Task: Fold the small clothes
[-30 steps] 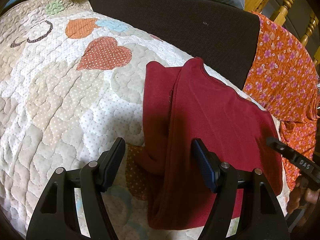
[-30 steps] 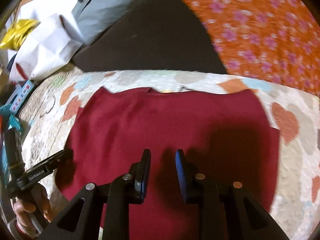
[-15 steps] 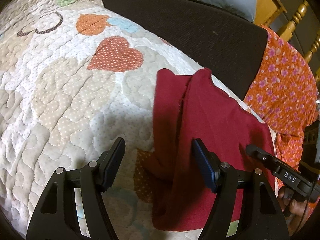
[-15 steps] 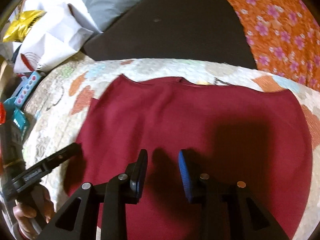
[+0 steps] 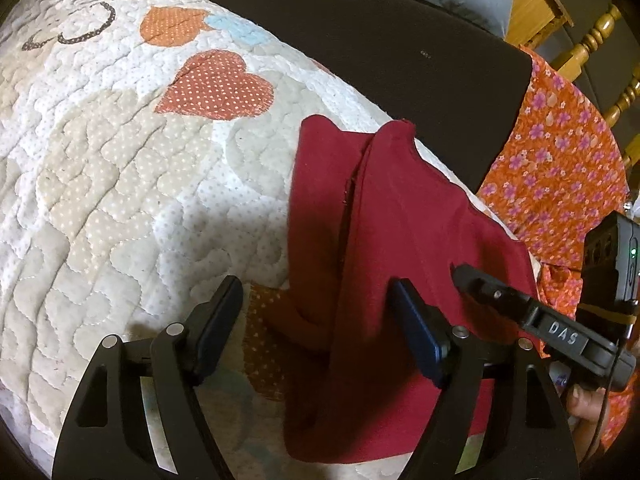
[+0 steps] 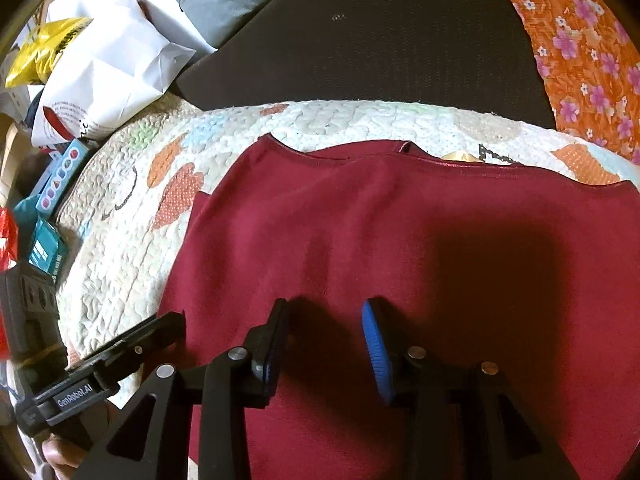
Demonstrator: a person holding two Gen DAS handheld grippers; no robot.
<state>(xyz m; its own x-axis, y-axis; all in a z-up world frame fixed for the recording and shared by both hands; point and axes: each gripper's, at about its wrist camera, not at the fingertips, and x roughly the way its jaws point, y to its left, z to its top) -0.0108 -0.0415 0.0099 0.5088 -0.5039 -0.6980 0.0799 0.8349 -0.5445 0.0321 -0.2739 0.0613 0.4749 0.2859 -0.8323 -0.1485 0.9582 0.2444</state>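
Note:
A dark red garment (image 5: 400,240) lies on the quilt (image 5: 120,180), with one side folded over along a seam; it fills the right wrist view (image 6: 400,240), neckline at the far edge. My left gripper (image 5: 316,300) is open and empty, hovering over the garment's left edge. My right gripper (image 6: 326,320) is open and empty just above the garment's middle. The right gripper's finger shows in the left wrist view (image 5: 480,288), and the left gripper's finger in the right wrist view (image 6: 160,328).
A dark brown cushion (image 5: 380,60) lies behind the quilt. Orange floral fabric (image 5: 560,160) lies to the right. A white paper bag (image 6: 112,72), a yellow bag (image 6: 44,48) and small boxes (image 6: 52,184) sit at the left. Wooden chair spindles (image 5: 592,40) stand far right.
Both grippers have moved closer over the garment. The right gripper's jaws have opened a little wider. The garment has not moved.

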